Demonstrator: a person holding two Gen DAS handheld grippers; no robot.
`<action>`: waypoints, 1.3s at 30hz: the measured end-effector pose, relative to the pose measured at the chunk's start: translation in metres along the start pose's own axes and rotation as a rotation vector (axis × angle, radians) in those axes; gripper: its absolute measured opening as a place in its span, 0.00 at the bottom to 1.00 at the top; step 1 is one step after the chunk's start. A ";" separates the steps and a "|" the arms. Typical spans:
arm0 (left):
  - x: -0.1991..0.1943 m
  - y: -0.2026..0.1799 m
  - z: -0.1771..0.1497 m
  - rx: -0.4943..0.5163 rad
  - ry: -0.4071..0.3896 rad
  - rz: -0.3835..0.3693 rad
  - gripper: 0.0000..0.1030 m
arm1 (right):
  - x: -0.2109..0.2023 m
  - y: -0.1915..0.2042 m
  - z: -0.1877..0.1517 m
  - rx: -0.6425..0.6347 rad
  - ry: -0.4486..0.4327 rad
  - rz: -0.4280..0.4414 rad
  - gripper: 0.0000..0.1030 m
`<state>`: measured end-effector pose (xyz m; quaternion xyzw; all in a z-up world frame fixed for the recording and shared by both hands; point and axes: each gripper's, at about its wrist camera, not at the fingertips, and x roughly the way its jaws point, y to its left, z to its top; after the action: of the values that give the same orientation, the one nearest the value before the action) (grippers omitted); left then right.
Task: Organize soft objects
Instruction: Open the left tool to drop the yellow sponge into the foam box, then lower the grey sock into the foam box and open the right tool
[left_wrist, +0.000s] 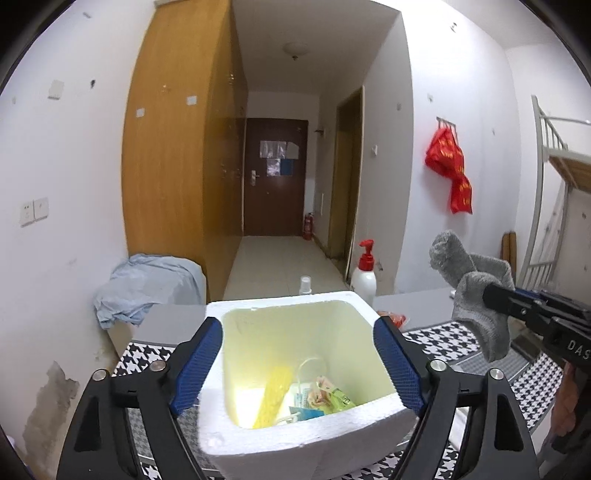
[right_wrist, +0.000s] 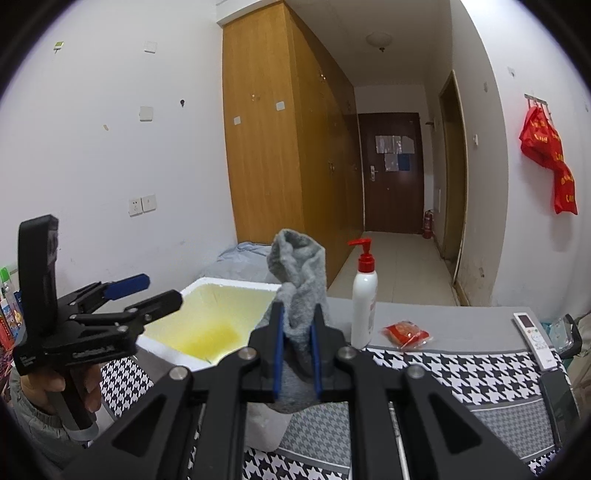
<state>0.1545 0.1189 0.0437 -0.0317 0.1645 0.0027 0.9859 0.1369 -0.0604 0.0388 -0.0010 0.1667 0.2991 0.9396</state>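
Right gripper (right_wrist: 297, 350) pinched the grey sock (right_wrist: 299, 288) mid-length; limp, light, ends flopped. Left gripper (left_wrist: 297, 363) stood wide, empty, above the foam box (left_wrist: 295, 435). Grip bunched fabric.

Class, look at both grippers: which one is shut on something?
The right gripper, clamped on the grey sock; the left gripper stands open over the foam box.

Small packets at the bottom of the foam box (left_wrist: 295, 435): too jumbled to identify, near wall hiding part of the heap. Right of the box, lower end of the grey sock (right_wrist: 299, 325) lost behind the right gripper (right_wrist: 298, 363). Further right of the box, print on the red packet (right_wrist: 405, 333) too small to read; remote (right_wrist: 533, 339) keys likewise.
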 end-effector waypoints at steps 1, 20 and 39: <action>-0.002 0.003 -0.001 -0.013 -0.009 0.012 0.98 | 0.001 0.001 0.001 -0.002 0.002 0.002 0.15; -0.026 0.038 -0.012 -0.027 -0.036 0.153 0.99 | 0.031 0.028 0.017 -0.030 0.027 0.088 0.15; -0.049 0.077 -0.028 -0.089 -0.034 0.202 0.99 | 0.069 0.068 0.019 -0.045 0.090 0.151 0.15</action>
<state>0.0979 0.1939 0.0289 -0.0584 0.1497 0.1098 0.9809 0.1574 0.0365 0.0416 -0.0229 0.2018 0.3725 0.9055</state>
